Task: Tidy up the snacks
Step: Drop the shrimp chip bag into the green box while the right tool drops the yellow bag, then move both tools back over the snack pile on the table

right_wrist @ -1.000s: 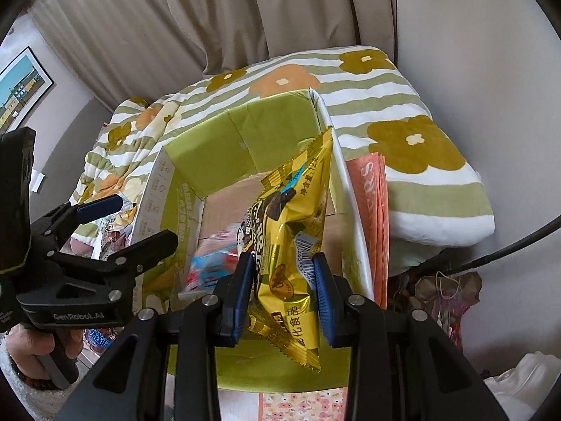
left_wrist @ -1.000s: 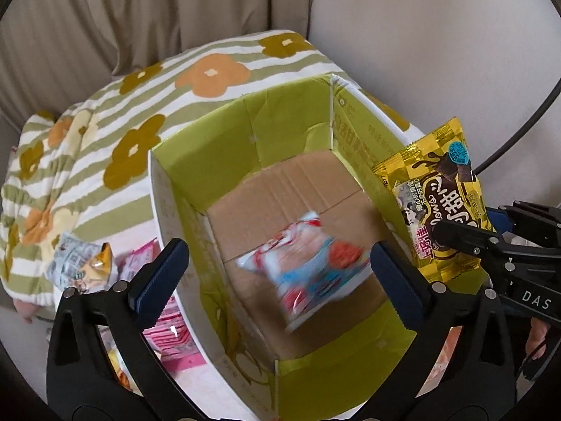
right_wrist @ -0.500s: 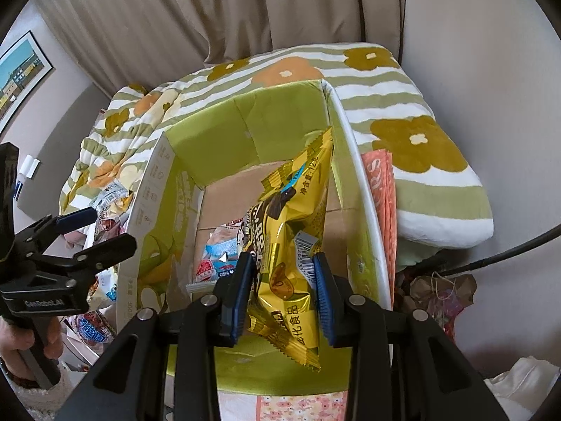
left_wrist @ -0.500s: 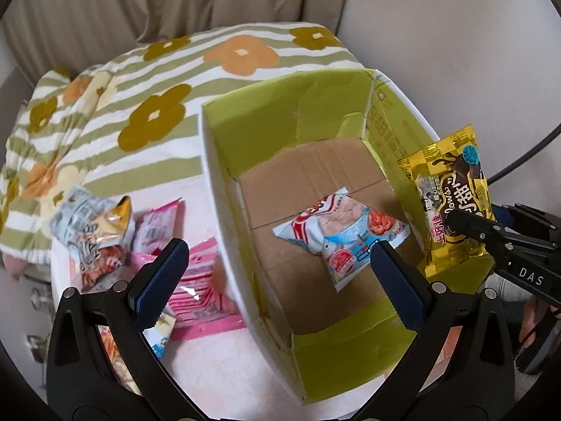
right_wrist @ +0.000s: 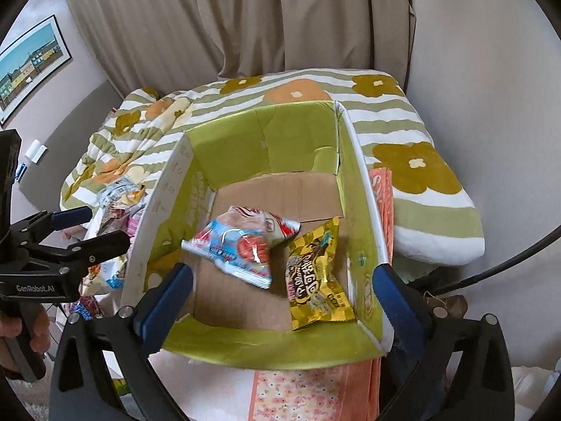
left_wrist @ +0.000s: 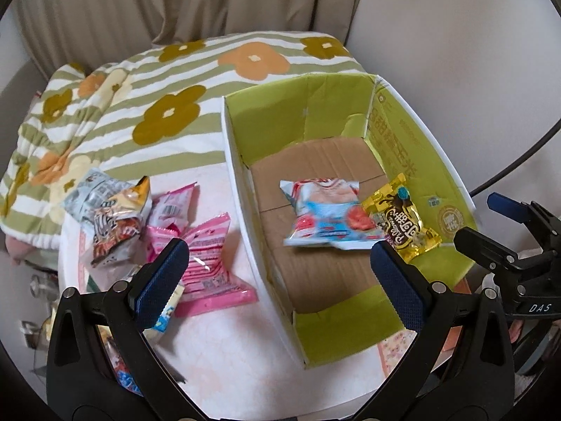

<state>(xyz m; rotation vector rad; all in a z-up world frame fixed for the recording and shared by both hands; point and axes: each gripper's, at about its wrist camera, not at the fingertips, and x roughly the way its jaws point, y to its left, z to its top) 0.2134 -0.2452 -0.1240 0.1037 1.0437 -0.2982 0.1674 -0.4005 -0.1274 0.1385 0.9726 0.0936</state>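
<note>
1. The yellow snack packet (right_wrist: 317, 277) lies flat on the brown floor of the cardboard box (right_wrist: 150, 231), near the box's right wall and close to the near wall; in the left wrist view the same packet (left_wrist: 403, 222) sits against the green inner side.
2. Just to its left lies the red, white and blue snack packet (right_wrist: 242, 245), also on the box floor (left_wrist: 326, 215); the two packets touch or slightly overlap at their edges, though the angle makes it hard to tell which.
3. The right tongs (right_wrist: 284, 291) are spread wide over the near end of the box, with nothing between the blue pads and no contact with either packet.
4. The left tongs (left_wrist: 280, 273) are likewise spread wide and hold nothing; one finger hangs over the loose snacks outside the box, the other over the box's near corner.
5. Outside the box, to its left on the table (left_wrist: 224, 361), lies a heap of snacks: pink packets (left_wrist: 210, 266) and a silver and orange packet (left_wrist: 112, 210) beyond them.
6. Behind the box and table lies a green striped quilt with flowers (left_wrist: 168, 112), and behind that hang beige curtains (right_wrist: 280, 17).
7. A framed picture (right_wrist: 28, 66) hangs on the wall at far left in the right wrist view.
</note>
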